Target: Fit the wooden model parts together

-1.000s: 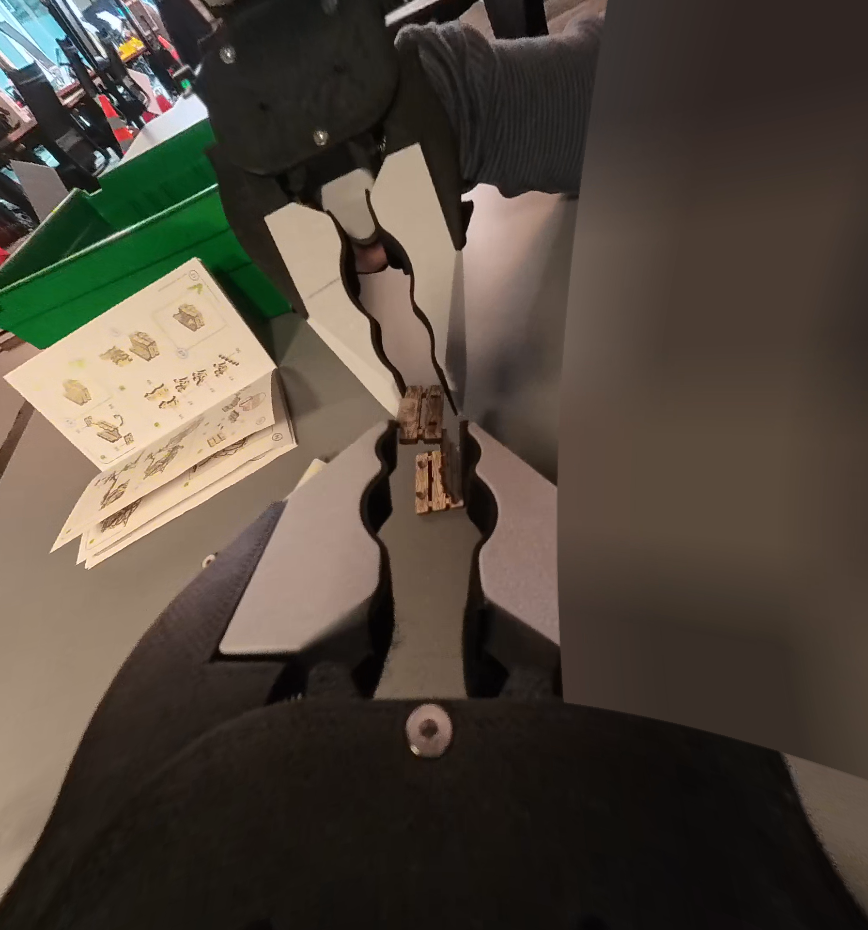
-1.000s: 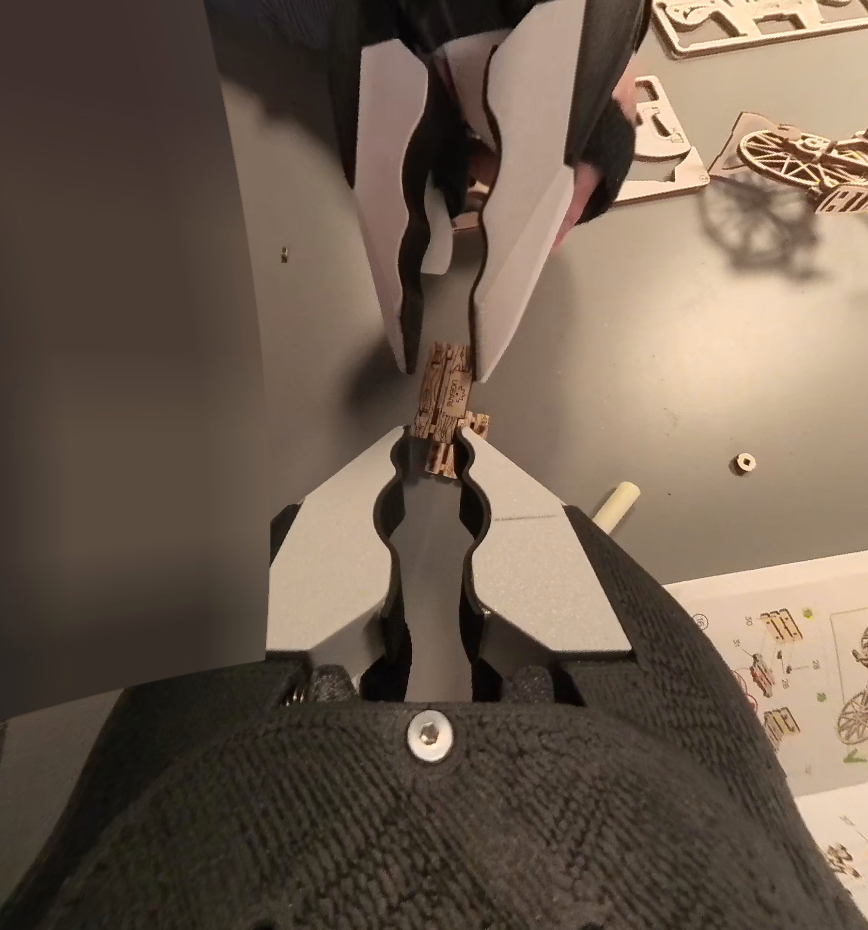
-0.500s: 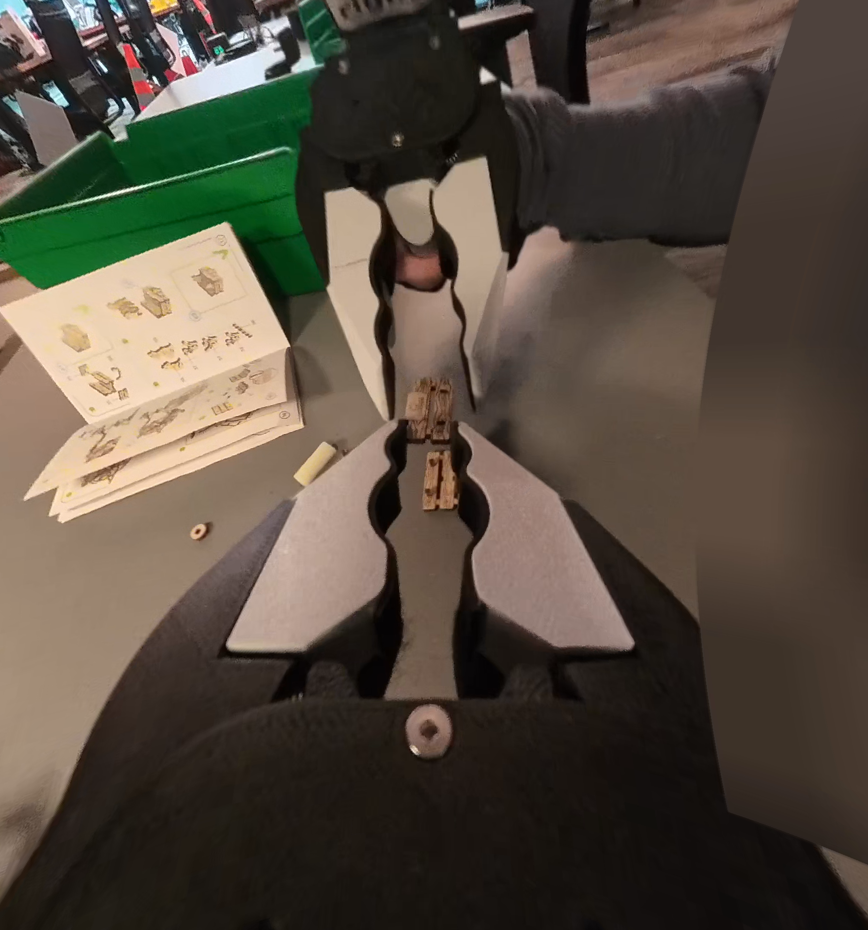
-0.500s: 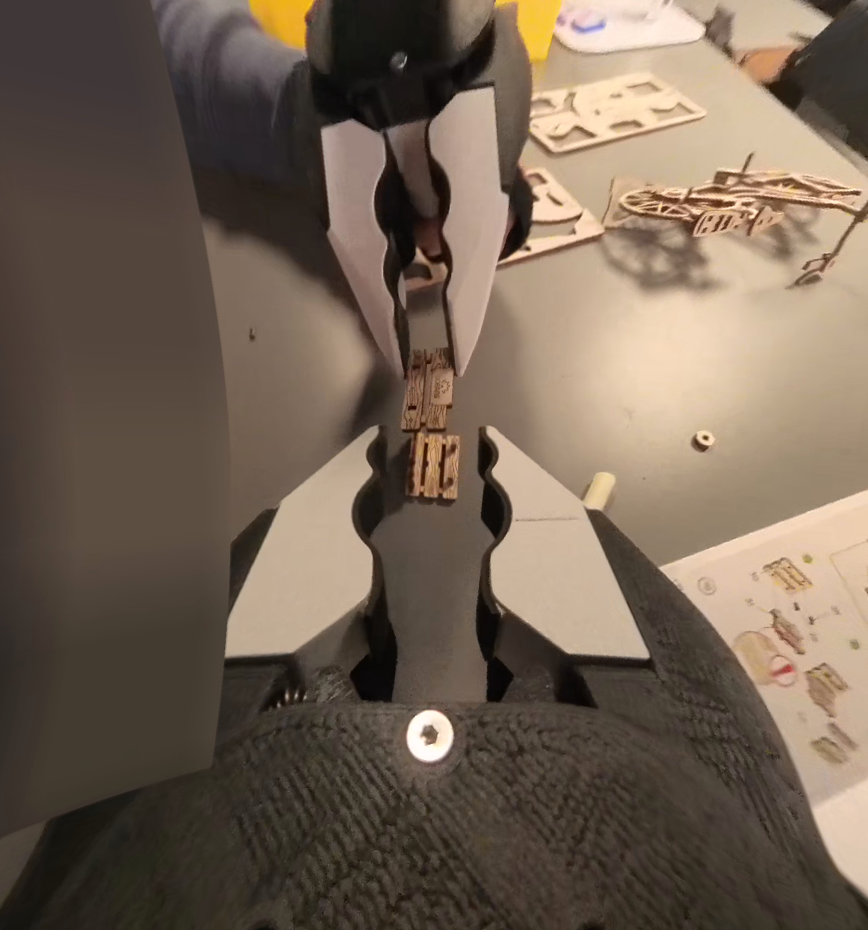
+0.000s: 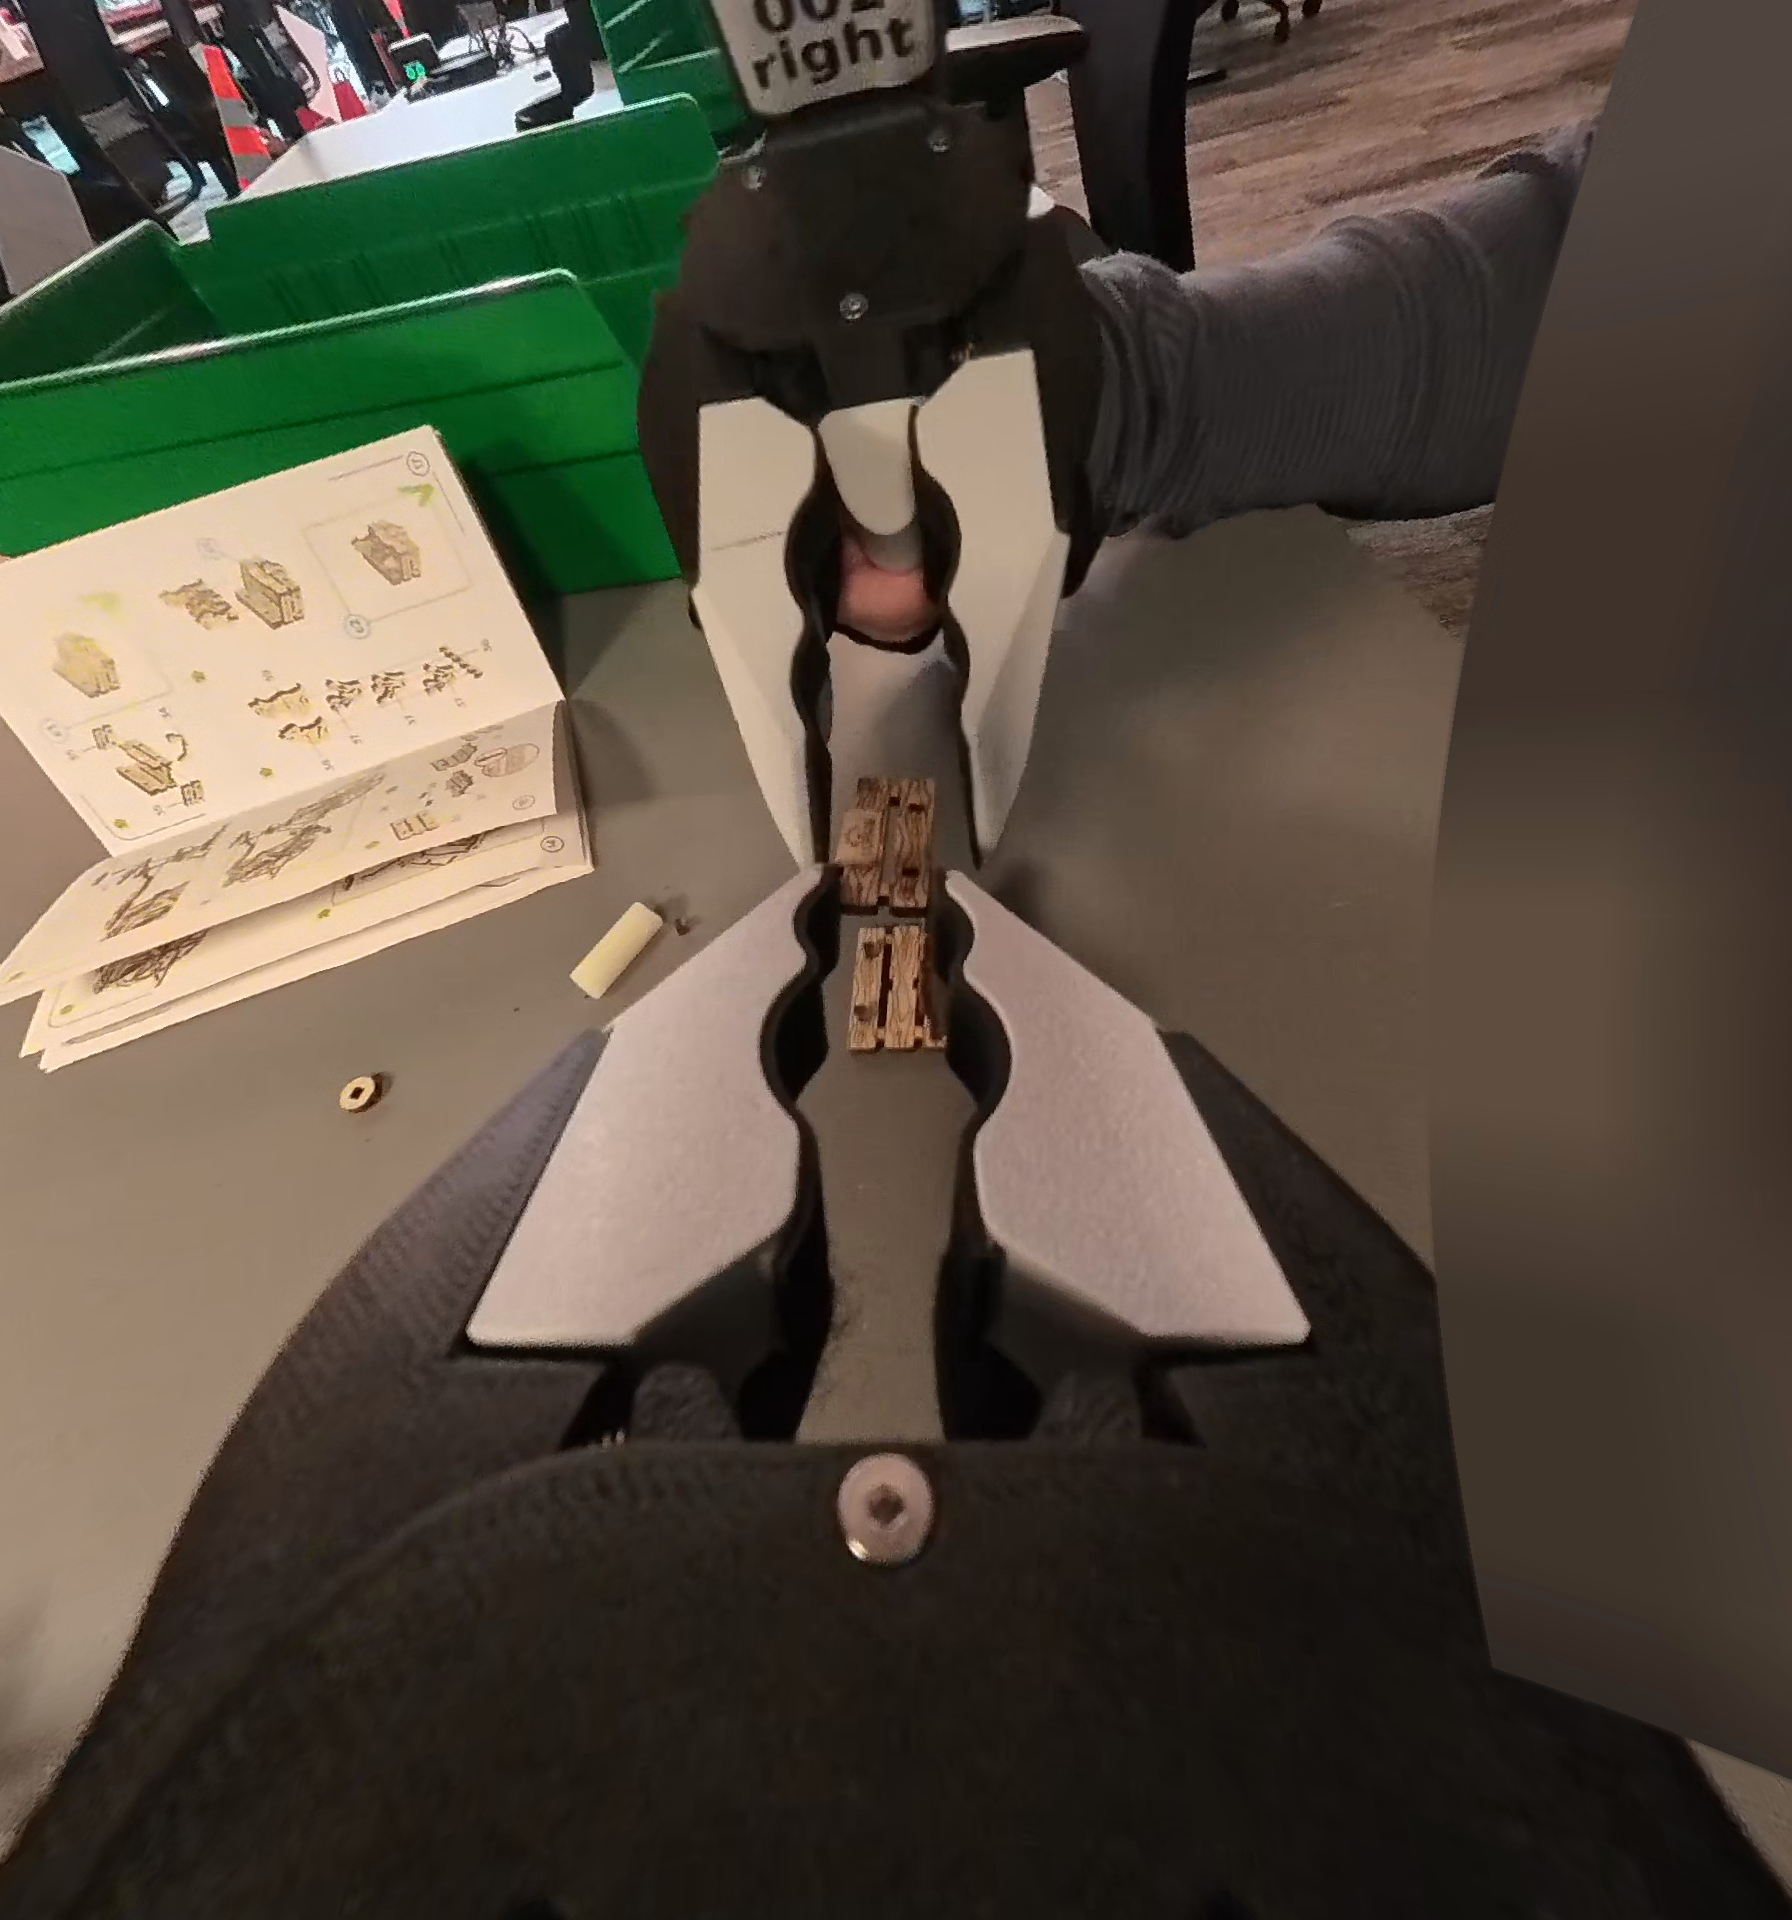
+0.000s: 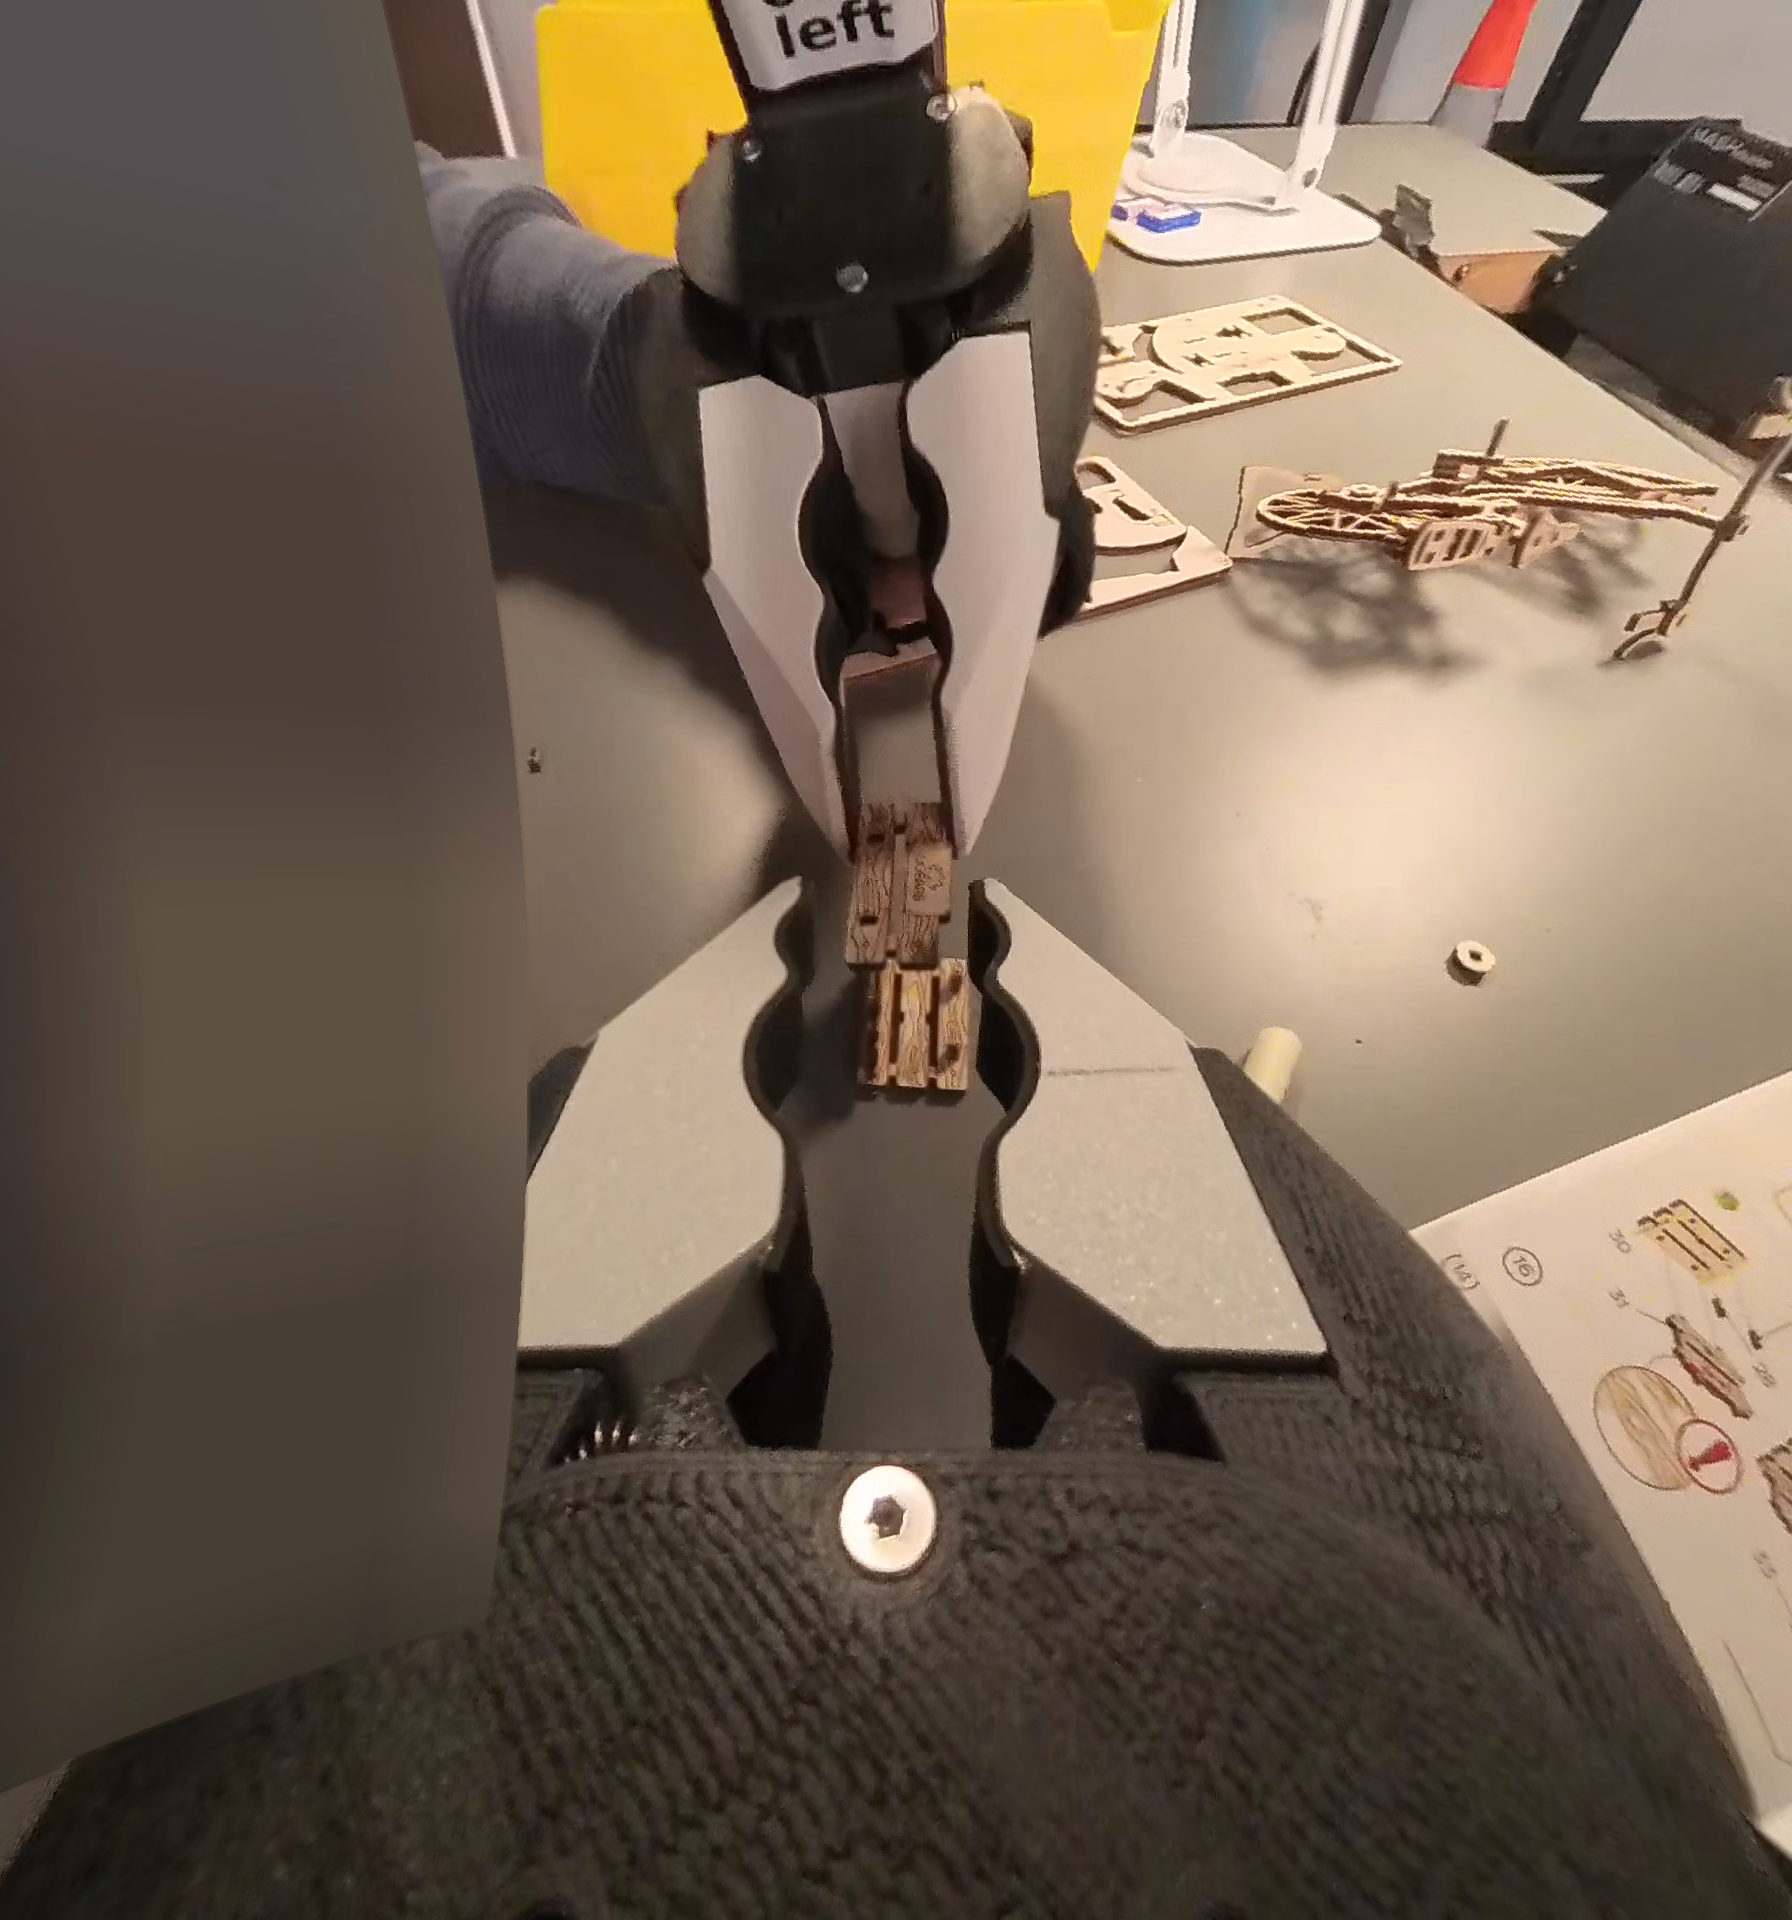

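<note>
A small wooden plank piece with an engraved tab [image 6: 897,883] is pinched by its end in the tips of my left gripper [image 6: 902,847]. It reaches toward my right gripper [image 6: 890,888]. A second slotted plank piece [image 6: 918,1023] sits just below it, between the right gripper's spread jaws. I cannot tell whether the two are joined. In the left wrist view my left gripper [image 5: 884,883] holds the tabbed piece [image 5: 887,847], the second piece [image 5: 897,987] shows beneath, and the right gripper [image 5: 897,862] stands open around the tabbed piece's far end.
On the grey table are an open instruction booklet [image 5: 248,727], a cream peg [image 5: 617,948], a small wooden washer [image 5: 362,1091] and green bins [image 5: 300,416]. A part-built wooden model [image 6: 1443,509], cut-out sheets [image 6: 1245,358], a yellow bin [image 6: 622,104] and a black box [image 6: 1723,239] lie behind the left gripper. The grippers are tip to tip, or close to it.
My right gripper was shut on the slotted piece against the tabbed one; it has opened and let go. Both grippers have levelled out. The left gripper's hold is unchanged.
</note>
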